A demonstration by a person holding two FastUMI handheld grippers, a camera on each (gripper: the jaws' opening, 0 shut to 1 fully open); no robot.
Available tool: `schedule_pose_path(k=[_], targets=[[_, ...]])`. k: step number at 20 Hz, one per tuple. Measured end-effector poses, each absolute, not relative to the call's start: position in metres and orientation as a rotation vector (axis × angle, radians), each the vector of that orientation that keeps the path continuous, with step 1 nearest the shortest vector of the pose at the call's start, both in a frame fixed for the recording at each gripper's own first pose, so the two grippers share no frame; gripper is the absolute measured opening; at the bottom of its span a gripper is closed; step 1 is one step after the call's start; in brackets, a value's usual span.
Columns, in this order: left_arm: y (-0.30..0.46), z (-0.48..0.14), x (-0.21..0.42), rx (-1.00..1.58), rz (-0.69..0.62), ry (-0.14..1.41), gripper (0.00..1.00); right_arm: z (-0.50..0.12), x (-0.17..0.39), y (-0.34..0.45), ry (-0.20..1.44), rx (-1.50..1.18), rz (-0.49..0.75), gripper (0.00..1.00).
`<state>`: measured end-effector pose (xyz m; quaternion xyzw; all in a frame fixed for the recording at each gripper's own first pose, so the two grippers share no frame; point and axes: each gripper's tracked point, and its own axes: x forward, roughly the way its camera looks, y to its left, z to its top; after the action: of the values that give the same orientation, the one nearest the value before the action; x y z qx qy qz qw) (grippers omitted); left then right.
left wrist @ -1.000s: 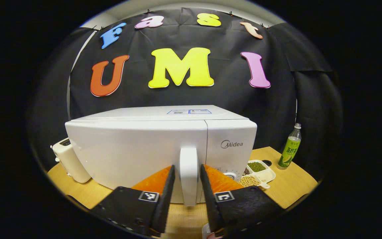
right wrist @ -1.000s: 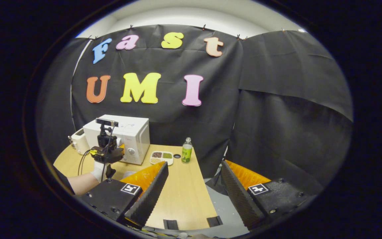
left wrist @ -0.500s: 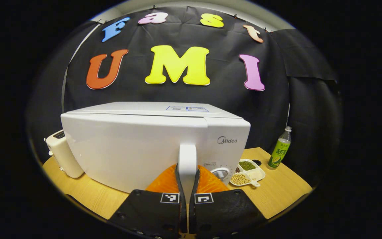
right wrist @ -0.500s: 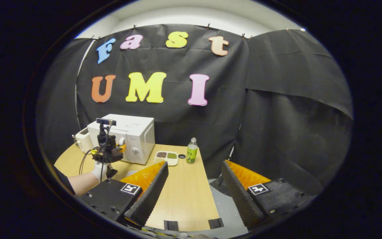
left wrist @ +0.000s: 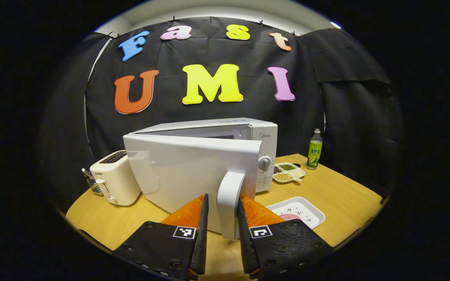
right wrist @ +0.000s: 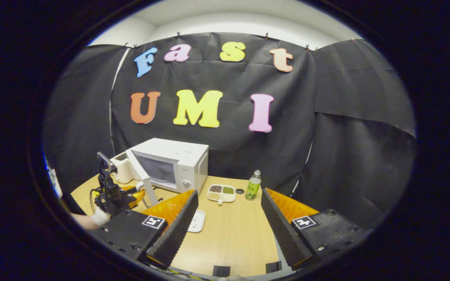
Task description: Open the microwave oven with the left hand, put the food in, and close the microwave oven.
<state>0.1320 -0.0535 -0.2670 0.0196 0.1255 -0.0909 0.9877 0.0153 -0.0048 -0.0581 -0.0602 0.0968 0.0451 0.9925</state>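
The white microwave (left wrist: pixel 262 134) stands at the back of the wooden table with its door (left wrist: pixel 186 168) swung partly out toward me. The door's white handle (left wrist: pixel 229 195) sits between the fingers of my left gripper (left wrist: pixel 222 198), which stand slightly apart around it, open. A white tray of pink food (left wrist: pixel 296 210) lies on the table to the right of the door. In the right gripper view the microwave (right wrist: pixel 186 156) shows its dark cavity, the left gripper (right wrist: pixel 135 194) is at the door edge, and the tray (right wrist: pixel 197 220) lies in front. My right gripper (right wrist: pixel 229 192) hangs open over the table, holding nothing.
A cream toaster (left wrist: pixel 113 177) stands left of the microwave. A divided dish of beans (left wrist: pixel 287 172) and a green bottle (left wrist: pixel 314 149) stand to its right. The wooden table (right wrist: pixel 233 238) has bare room at the front; its right edge drops to grey floor.
The left gripper closed on the handle, pulled the door partly open, and its fingers have now loosened. The food tray has come into view. The right gripper stayed open, turned a little leftward.
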Motion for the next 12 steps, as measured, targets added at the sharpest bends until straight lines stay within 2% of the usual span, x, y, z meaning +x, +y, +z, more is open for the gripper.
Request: schedule_pose_path(k=[1,2,3,4,5,6,9,10,12], targets=[[-0.040,-0.267,0.124,0.051,-0.169,0.261,0.36,-0.060,0.012,0.007,0.196,-0.119,0.114,0.97],[-0.026,-0.263,0.116,0.060,-0.148,0.257,0.55,-0.062,0.010,0.016,0.199,-0.119,0.131,0.97],[-0.011,-0.259,0.109,0.066,-0.124,0.251,0.56,-0.064,0.008,0.025,0.202,-0.118,0.145,0.97],[0.003,-0.260,0.102,0.068,-0.109,0.259,0.74,-0.067,0.006,0.033,0.204,-0.115,0.158,1.00],[0.013,-0.260,0.093,0.064,-0.105,0.271,0.84,-0.070,0.004,0.041,0.211,-0.111,0.169,0.96],[0.024,-0.261,0.085,0.064,-0.094,0.275,0.98,-0.073,0.002,0.048,0.215,-0.107,0.180,0.97],[0.065,-0.262,0.063,0.083,-0.034,0.282,0.96,-0.080,-0.004,0.066,0.221,-0.095,0.203,0.97],[0.079,-0.263,0.056,0.080,-0.011,0.288,0.96,-0.081,-0.005,0.072,0.222,-0.095,0.210,1.00],[0.106,-0.267,0.042,0.071,0.034,0.307,0.96,-0.085,-0.007,0.081,0.221,-0.092,0.221,0.96]])
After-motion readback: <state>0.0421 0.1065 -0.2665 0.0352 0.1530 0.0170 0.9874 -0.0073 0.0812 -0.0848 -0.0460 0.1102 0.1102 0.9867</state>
